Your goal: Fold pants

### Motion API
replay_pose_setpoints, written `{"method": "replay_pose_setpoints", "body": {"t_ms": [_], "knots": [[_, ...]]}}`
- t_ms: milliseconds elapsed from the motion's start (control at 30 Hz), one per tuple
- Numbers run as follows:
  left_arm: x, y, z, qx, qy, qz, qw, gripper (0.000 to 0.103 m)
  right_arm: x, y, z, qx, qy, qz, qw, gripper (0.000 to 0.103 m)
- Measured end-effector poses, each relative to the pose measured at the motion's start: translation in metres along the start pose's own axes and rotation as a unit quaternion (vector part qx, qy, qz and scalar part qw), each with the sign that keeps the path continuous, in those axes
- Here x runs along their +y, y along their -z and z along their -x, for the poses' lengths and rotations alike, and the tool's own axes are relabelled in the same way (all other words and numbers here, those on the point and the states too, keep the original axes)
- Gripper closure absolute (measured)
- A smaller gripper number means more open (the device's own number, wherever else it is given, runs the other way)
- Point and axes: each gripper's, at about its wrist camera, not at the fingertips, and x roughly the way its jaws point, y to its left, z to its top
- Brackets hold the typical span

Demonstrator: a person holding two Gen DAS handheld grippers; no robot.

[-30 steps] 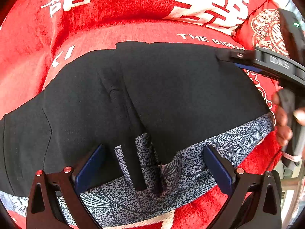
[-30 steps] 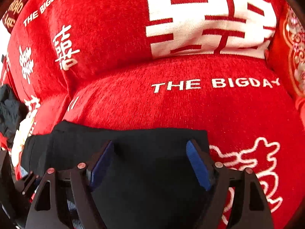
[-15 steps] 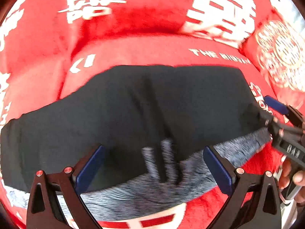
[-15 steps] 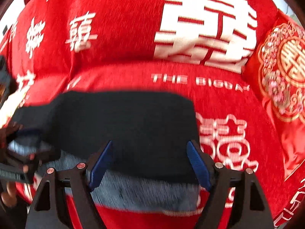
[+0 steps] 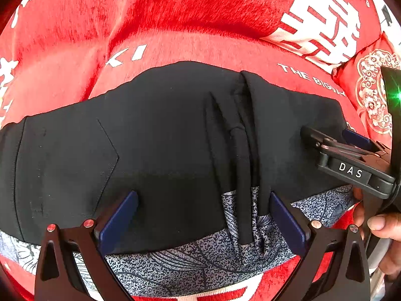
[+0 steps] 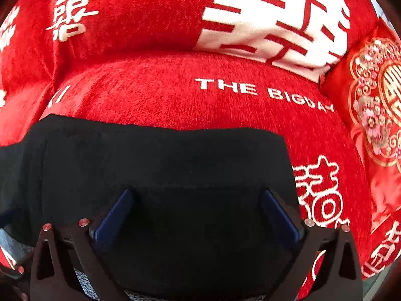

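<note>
Inspecting left wrist view: black pants (image 5: 155,145) lie spread flat across a red sofa cover (image 5: 175,25), with a grey patterned inner layer (image 5: 200,260) showing along the near edge.
Drawstring: a black drawstring (image 5: 241,175) and loose creases run down the middle of the cloth.
Left tool (image 5: 204,219): jaws wide apart, poised over the near edge, nothing gripped.
Right tool, same view (image 5: 335,140): at the garment's right end, held by a hand (image 5: 383,228); it has nothing in its hold.

Right wrist view: the pants (image 6: 160,170) show a straight right edge on the red cover, beside a red embroidered cushion (image 6: 376,105).
Right tool (image 6: 196,215): jaws have just been opening and now stand fully wide; cloth lies beneath them, not pinched.

Progress, judged: garment appears laid lengthwise and released; creases remain unsmoothed, and the crosswise folds appear still to be done.
</note>
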Motion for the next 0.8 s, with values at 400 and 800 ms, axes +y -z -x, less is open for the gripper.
{"method": "replay_pose_setpoints", "body": {"t_ms": [400,800], "knots": [[0.008,-0.004,0.018,-0.005,0.020,0.016,0.9997,0.000,0.031,-0.001,0.046,-0.057,-0.038,0.036,0.997,0.001],[0.036,0.016,0.012,0.015,-0.032,0.018,0.9992,0.000,0.046,0.014,0.004,0.008,-0.070,0.036,0.997,0.000]]}}
